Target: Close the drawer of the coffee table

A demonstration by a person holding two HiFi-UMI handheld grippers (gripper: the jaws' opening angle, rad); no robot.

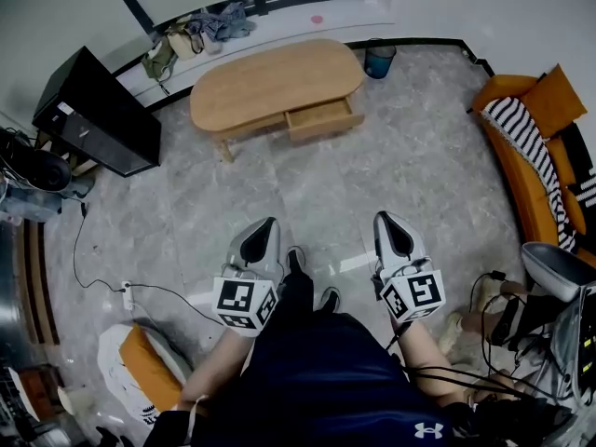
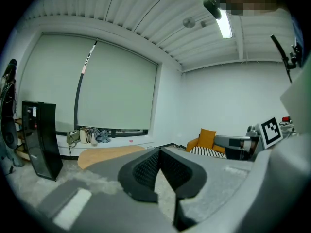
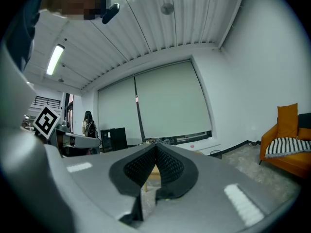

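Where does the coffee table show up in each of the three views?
Head view: the coffee table is at upper centre, its drawer pulled out.
Left gripper view: its tabletop shows just left of the shut left gripper.
Right gripper view: mostly hidden behind the shut right gripper; only a wooden sliver shows below the tips.
Shared landmark: the orange sofa, at the right in every view.

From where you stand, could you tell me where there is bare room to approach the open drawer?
The floor between the person's shoes and the drawer is bare, as is the coffee table top. Crowded: black cabinet on the left, orange sofa on the right, bin beyond the table.
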